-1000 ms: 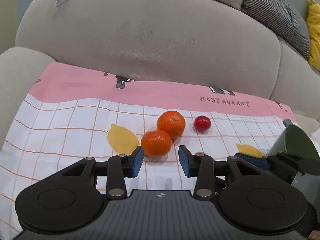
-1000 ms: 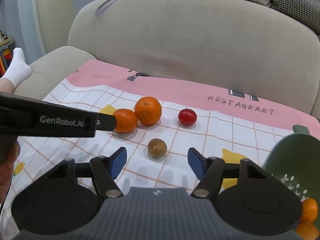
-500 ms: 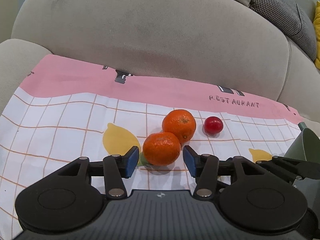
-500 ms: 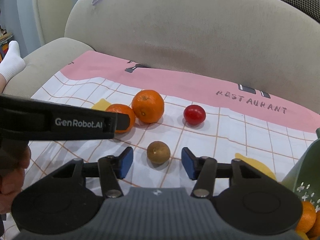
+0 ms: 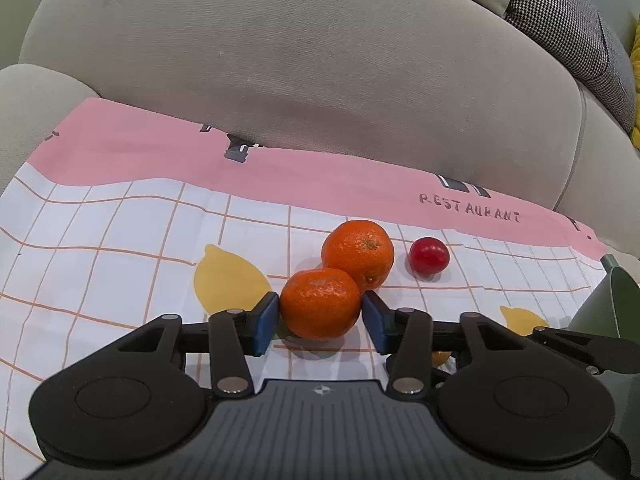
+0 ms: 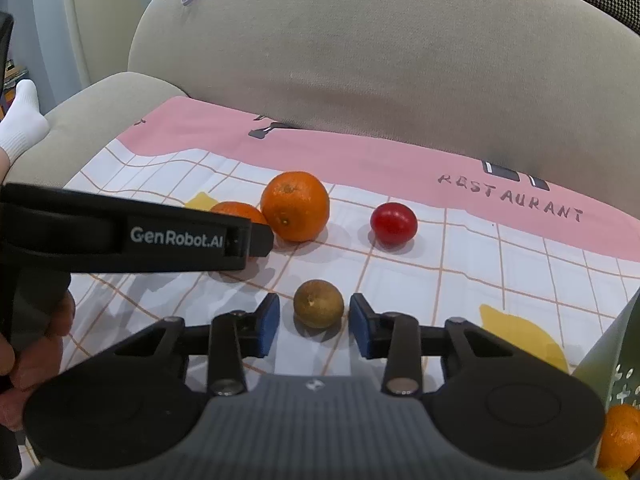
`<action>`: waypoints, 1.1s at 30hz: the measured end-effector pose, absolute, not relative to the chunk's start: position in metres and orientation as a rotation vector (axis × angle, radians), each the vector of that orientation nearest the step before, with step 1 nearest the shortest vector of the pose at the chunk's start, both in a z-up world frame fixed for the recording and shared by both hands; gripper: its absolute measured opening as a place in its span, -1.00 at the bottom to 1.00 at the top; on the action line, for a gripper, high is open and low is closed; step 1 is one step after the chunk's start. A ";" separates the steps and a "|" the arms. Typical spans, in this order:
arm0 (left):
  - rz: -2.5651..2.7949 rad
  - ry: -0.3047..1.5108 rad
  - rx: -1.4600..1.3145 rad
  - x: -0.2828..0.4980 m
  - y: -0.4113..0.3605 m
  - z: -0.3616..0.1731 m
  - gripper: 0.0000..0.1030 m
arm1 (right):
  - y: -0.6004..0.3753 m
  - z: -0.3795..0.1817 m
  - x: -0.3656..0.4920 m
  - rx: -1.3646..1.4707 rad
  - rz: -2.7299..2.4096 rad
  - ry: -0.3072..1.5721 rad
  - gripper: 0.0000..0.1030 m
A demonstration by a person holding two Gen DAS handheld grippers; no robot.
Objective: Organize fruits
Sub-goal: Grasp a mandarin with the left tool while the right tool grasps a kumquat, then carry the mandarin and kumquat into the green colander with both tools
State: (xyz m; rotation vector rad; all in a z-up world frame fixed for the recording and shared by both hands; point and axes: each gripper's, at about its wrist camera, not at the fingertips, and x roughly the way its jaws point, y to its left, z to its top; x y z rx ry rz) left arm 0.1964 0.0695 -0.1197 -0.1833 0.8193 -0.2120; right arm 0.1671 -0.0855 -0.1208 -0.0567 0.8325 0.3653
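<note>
Left wrist view: a sofa (image 5: 320, 92) carries a checked cloth (image 5: 100, 240) that gives the fruit a flat bed. At the tool's right edge stands the green basket (image 5: 616, 304), near enough, it seems, to take each fruit. Ahead of the tips lie a far orange (image 5: 358, 252) and a red fruit (image 5: 429, 255), both loose on the cloth. The left gripper (image 5: 320, 314) has just been closing its jaws, and both blue pads now press the flanks of the near orange (image 5: 320, 304), which rests on the cloth between them.

Right wrist view: the right gripper (image 6: 314, 320) has likewise been closing, yet its pads stand just clear of the small brown fruit (image 6: 319, 303) centred between them, so that the pinch, when it comes, should land evenly on both sides.
</note>
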 end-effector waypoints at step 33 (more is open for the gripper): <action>-0.255 0.800 -0.159 0.109 0.047 -0.063 -0.04 | -0.119 -0.059 0.084 -0.121 0.422 0.735 -0.55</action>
